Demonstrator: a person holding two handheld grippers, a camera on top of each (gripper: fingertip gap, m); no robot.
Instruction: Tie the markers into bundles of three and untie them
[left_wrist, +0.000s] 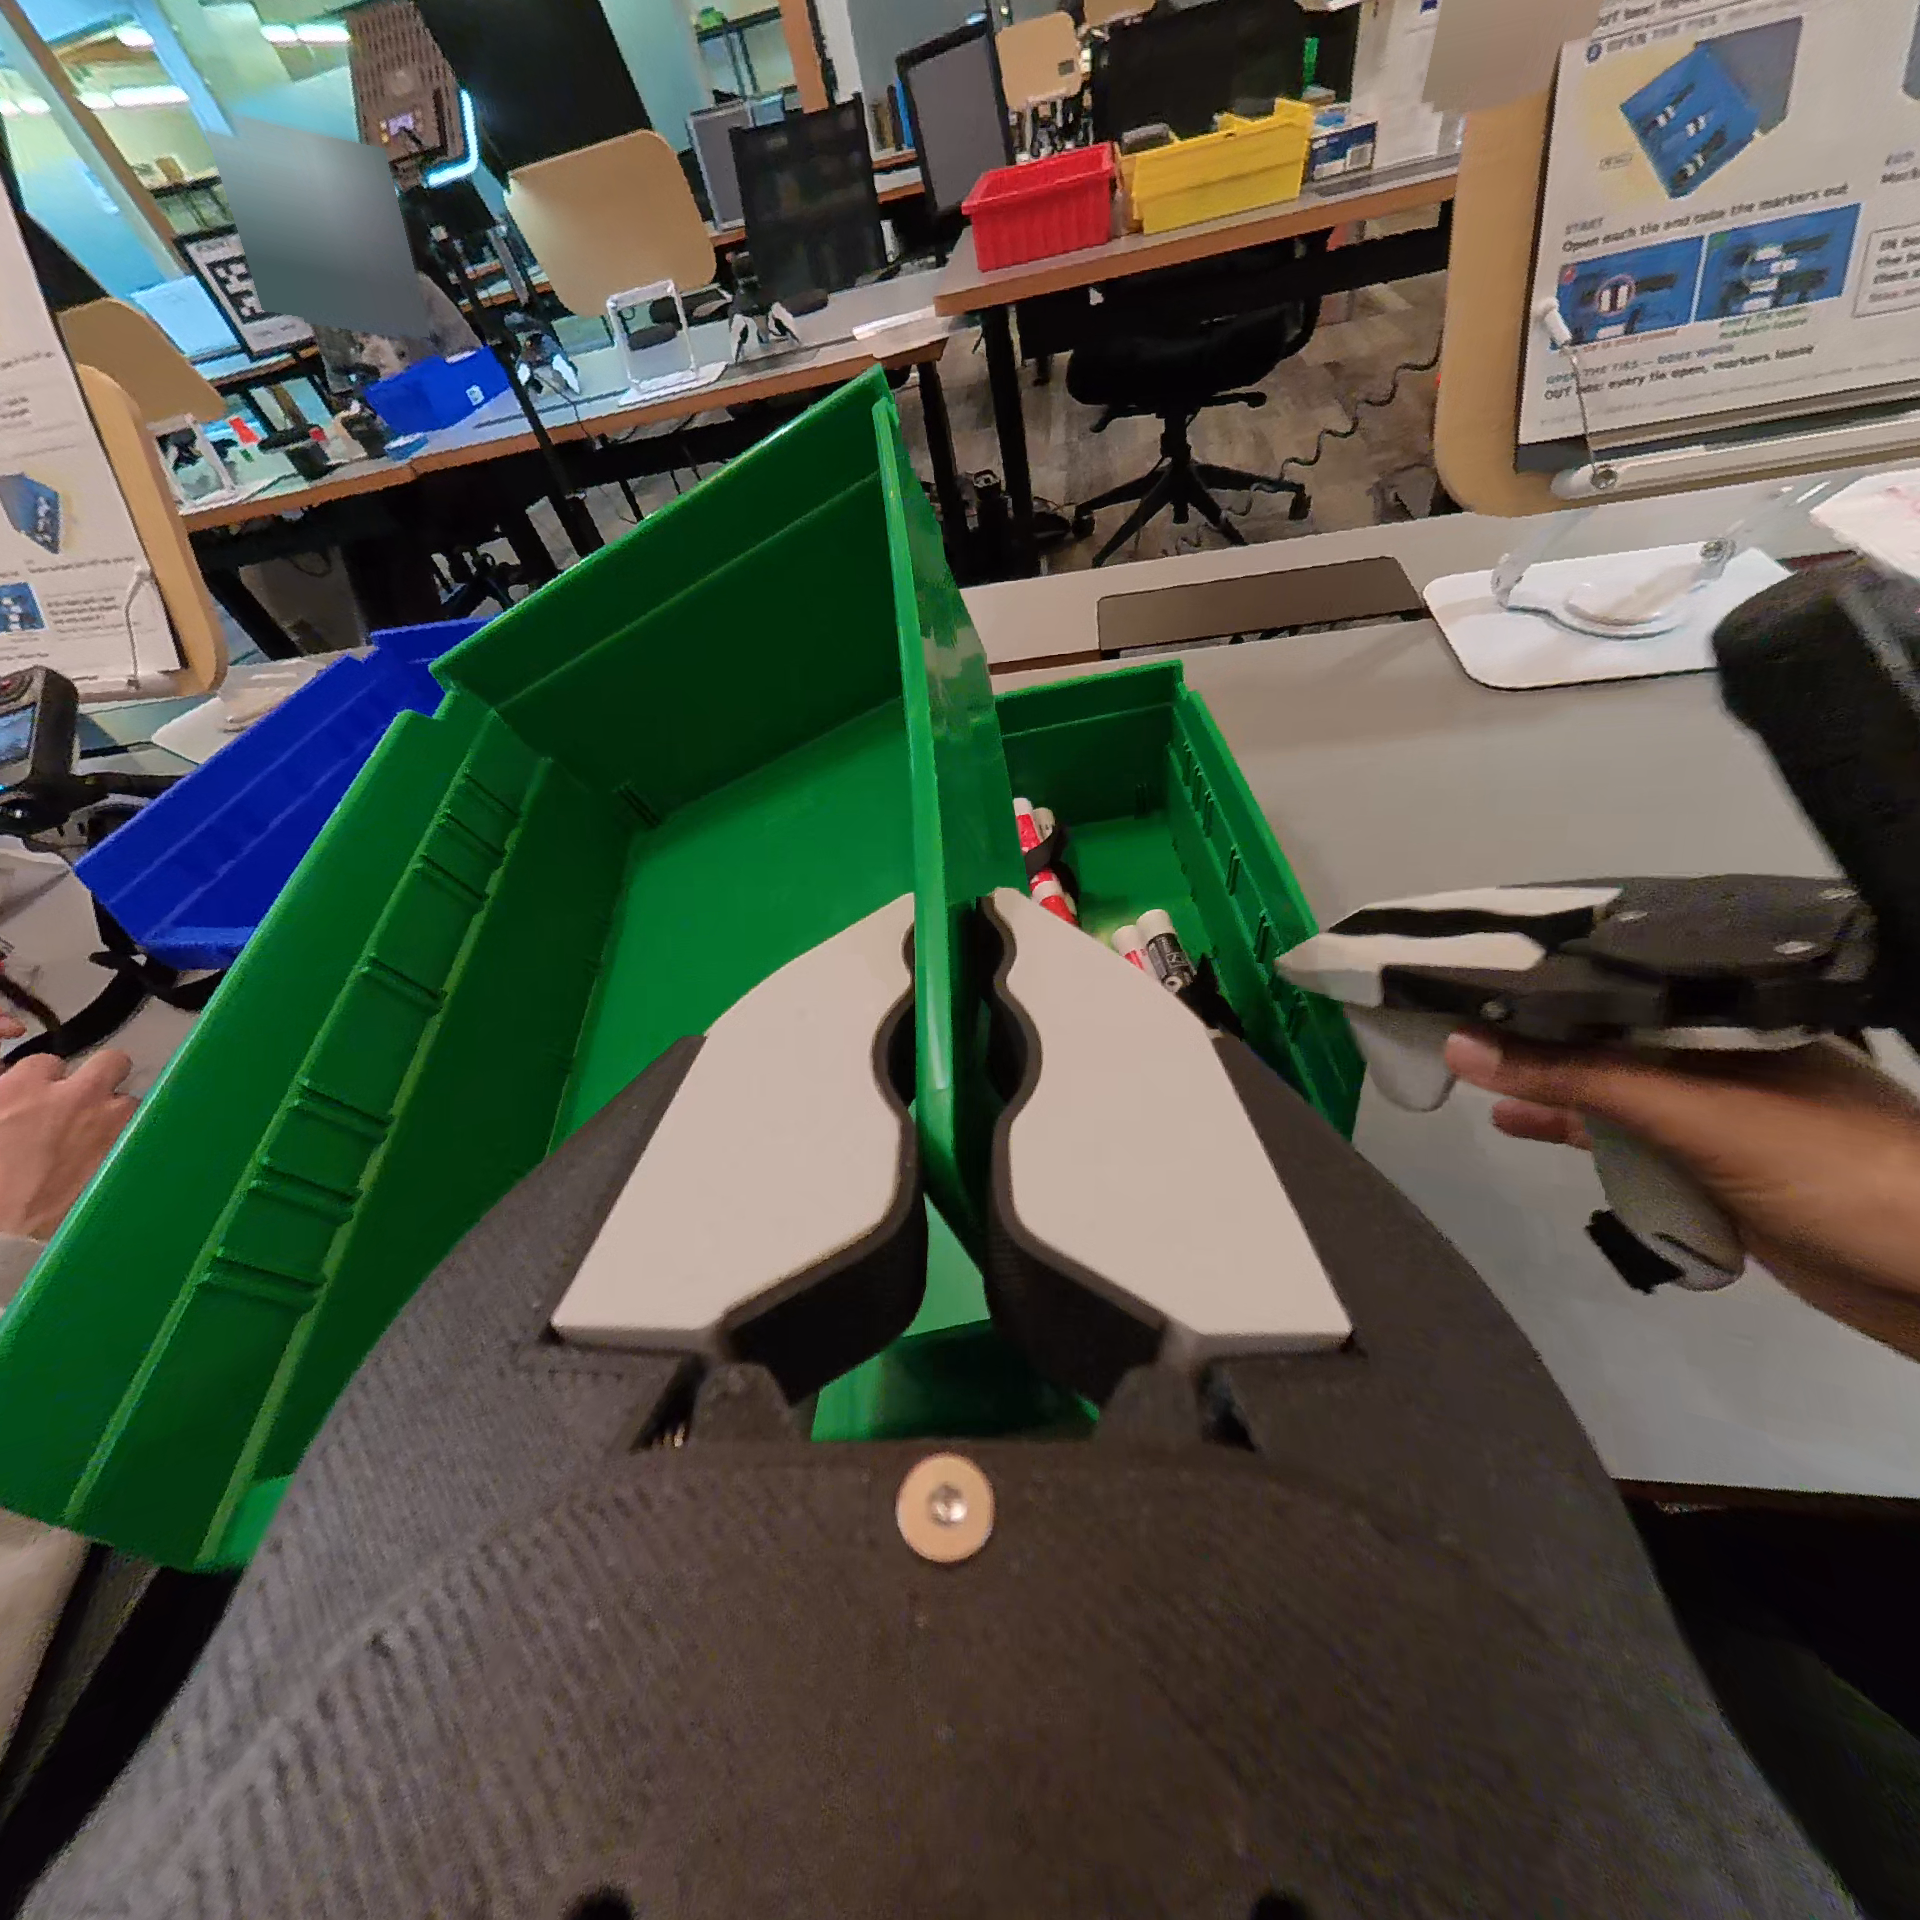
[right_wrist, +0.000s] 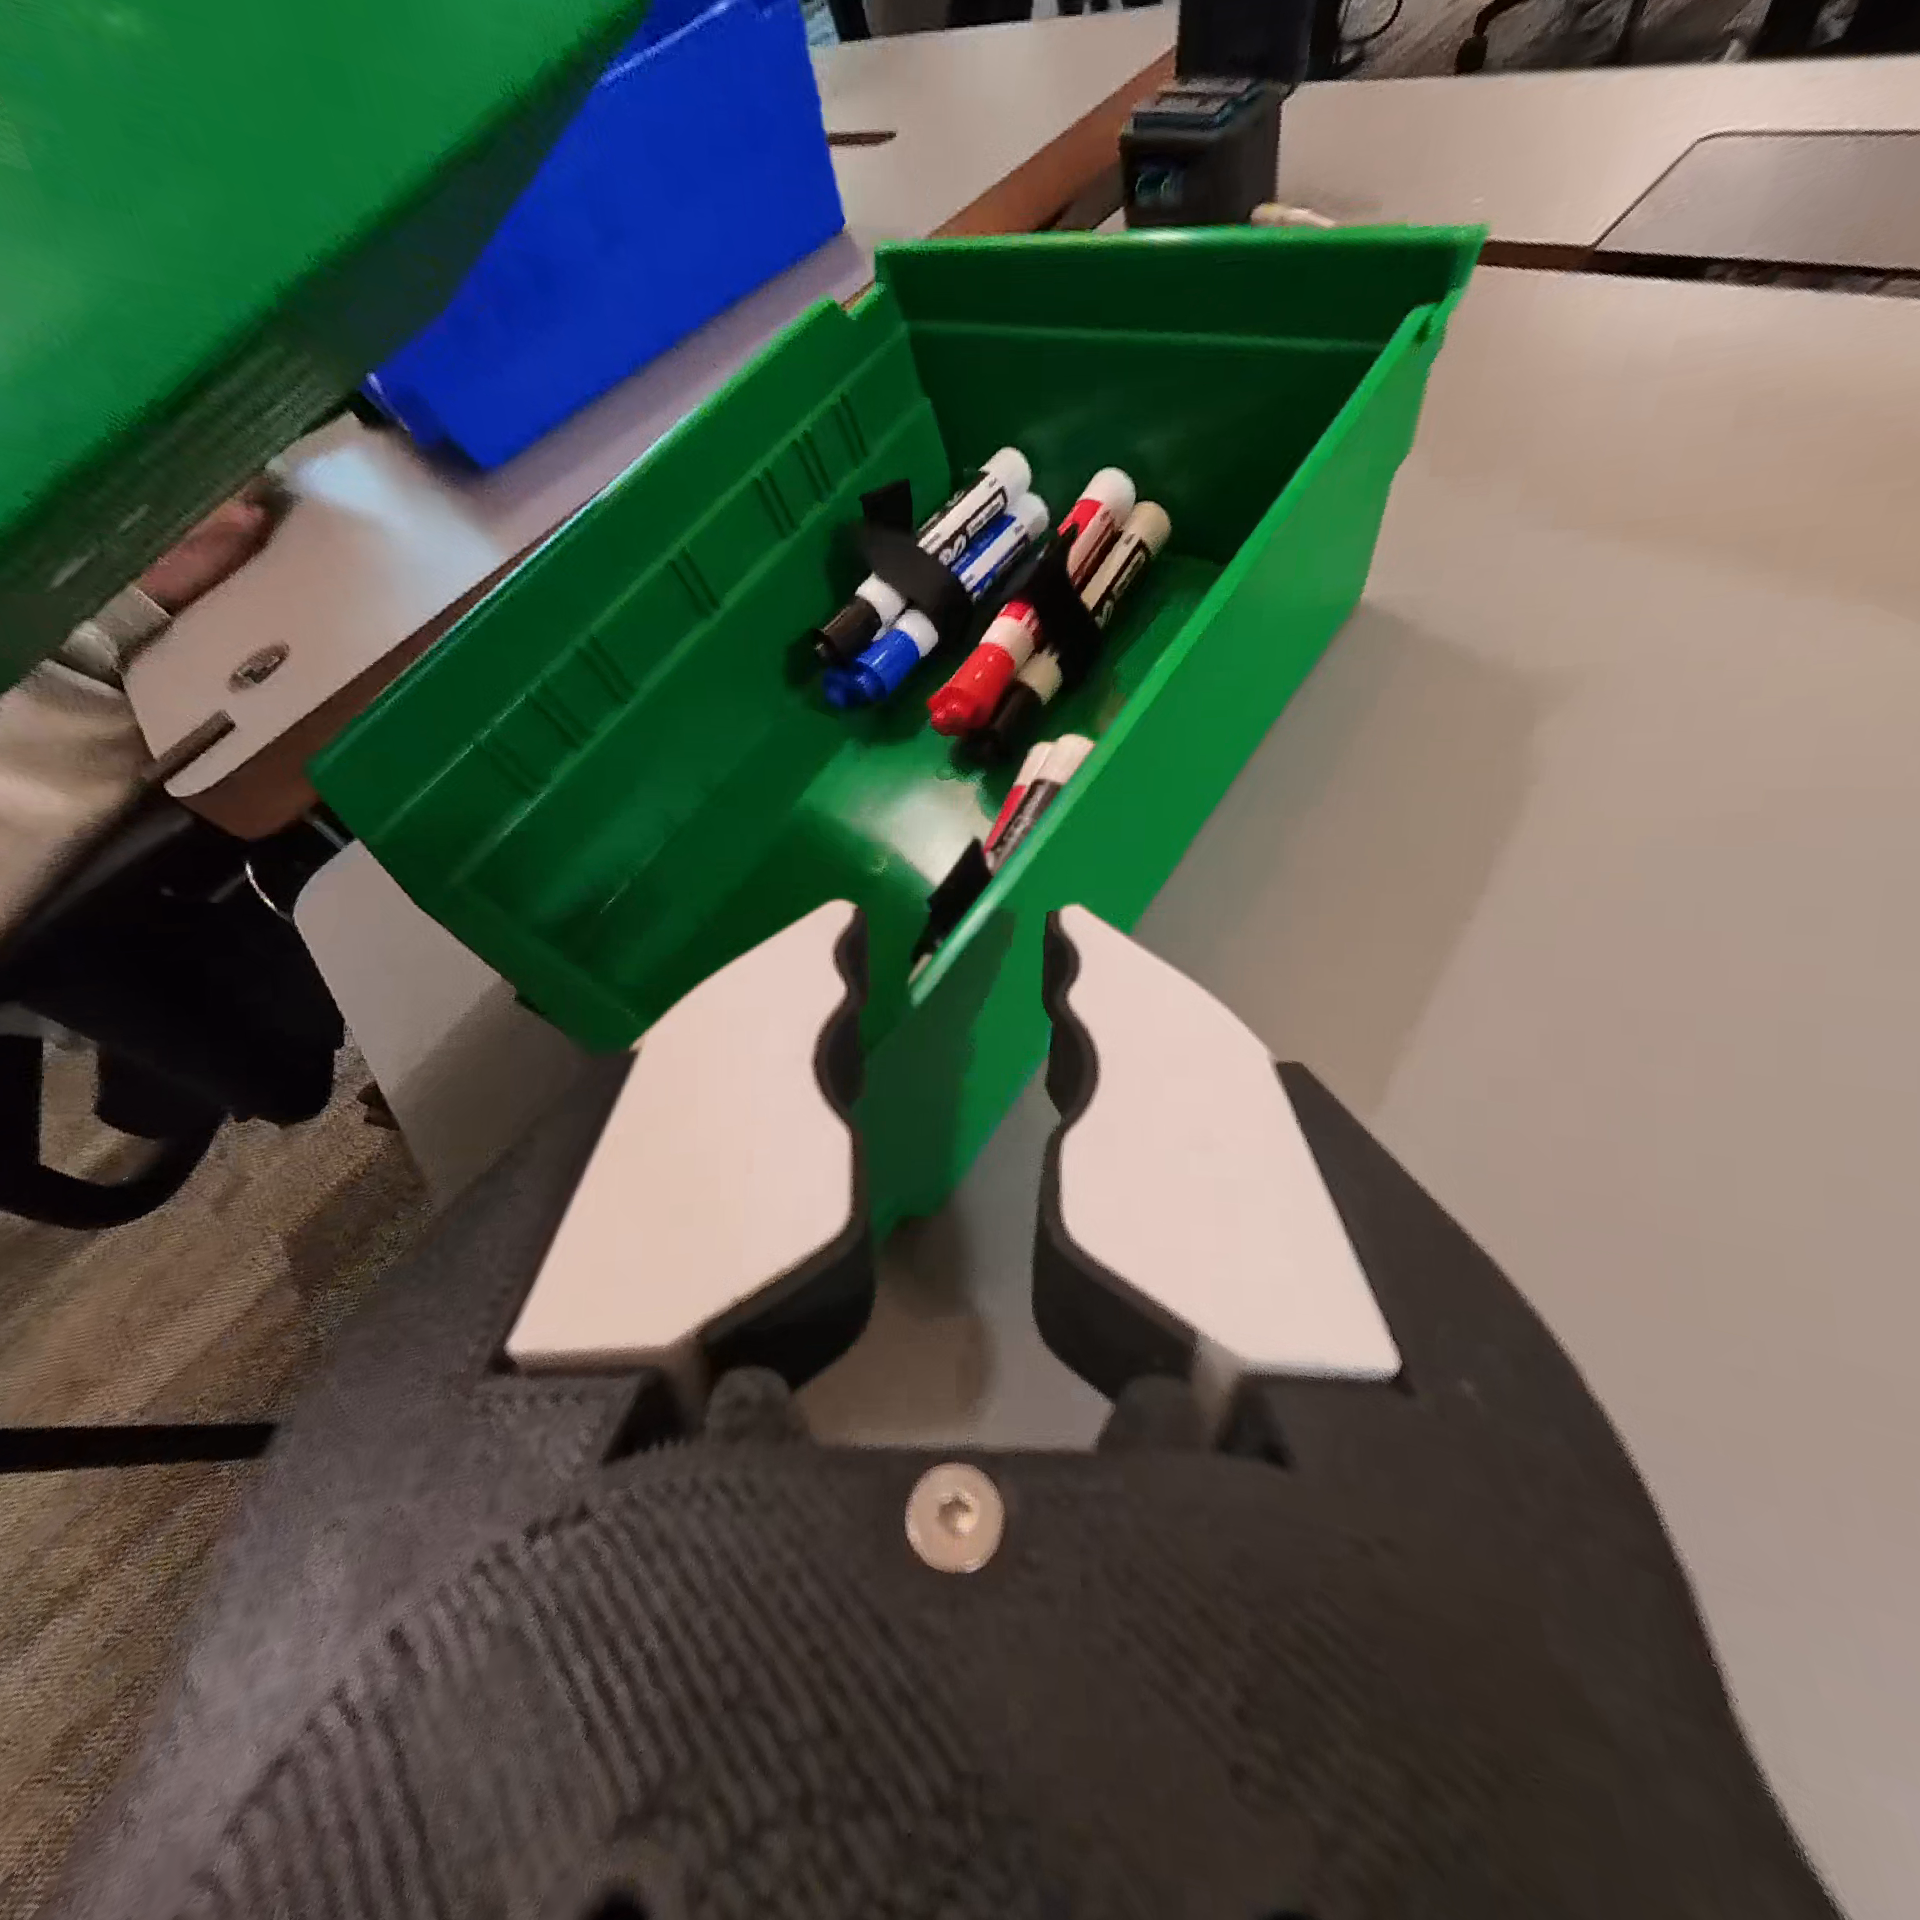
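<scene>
Two green bins, one lifted, one holding bundled markers

The left hand-held gripper (left_wrist: 951, 935) is clamped on the side wall of the empty green bin (left_wrist: 665, 665), raised at centre frame. The right hand-held gripper (right_wrist: 951, 925), narrowly parted, straddles the near rim of the second green bin (right_wrist: 1299, 540) on the grey surface (right_wrist: 1621, 831); marker bundles (right_wrist: 987, 592) lie inside.

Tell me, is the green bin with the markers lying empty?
No. The green bin holds several markers, strapped in bundles with black ties.

My left gripper (left_wrist: 948, 940) clamps the raised empty green bin's (left_wrist: 665, 831) wall; my right gripper (right_wrist: 951, 930) straddles, unclosed, the marker-filled green bin's (right_wrist: 1299, 582) rim.
</scene>
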